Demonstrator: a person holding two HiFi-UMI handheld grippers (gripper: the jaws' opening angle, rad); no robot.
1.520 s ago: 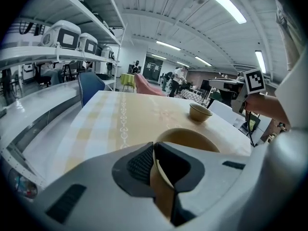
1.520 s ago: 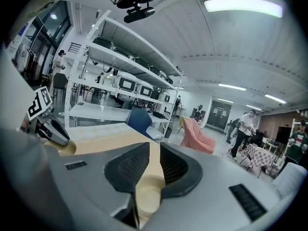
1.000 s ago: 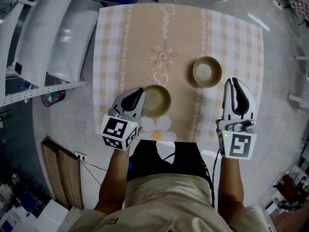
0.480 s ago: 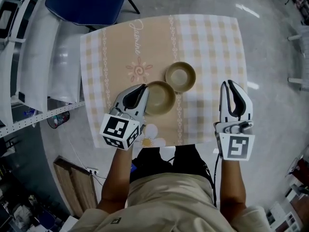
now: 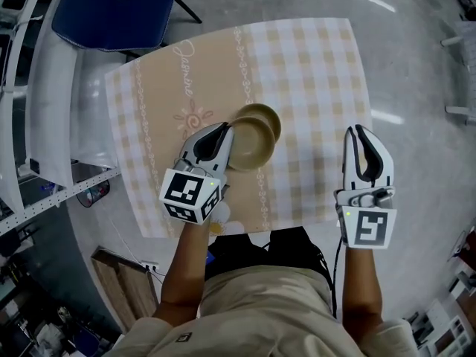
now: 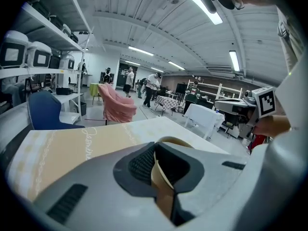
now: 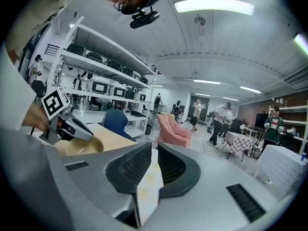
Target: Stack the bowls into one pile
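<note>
Across it goes! A second ago the two bowls sat well apart, and now the near bowl has been carried up and to the right over the table. It overlaps the far bowl and hides that one's lower-left part. The pair sits just left of centre in the head view. Whether the near bowl is seated inside or a touch above the other, I can't tell from here.

The left gripper reaches in from the lower left with its jaws clamped on the near bowl's left rim. In the left gripper view the tan wall of the bowl runs straight up between the dark ribbed pads, pinched tight, and the curve of the rim shows just beyond them.

Over on the right side of the head view, the right gripper hangs near the table's right edge, well apart from both bowls. Its jaws are drawn together with nothing in them. Its own view shows only a pale sliver of the cloth in the slit between them. At the left of that view you can catch the left gripper's marker cube with the bowl's golden hollow just below it.

A blue chair stands off the table's far corner, upper left of the head view.
</note>
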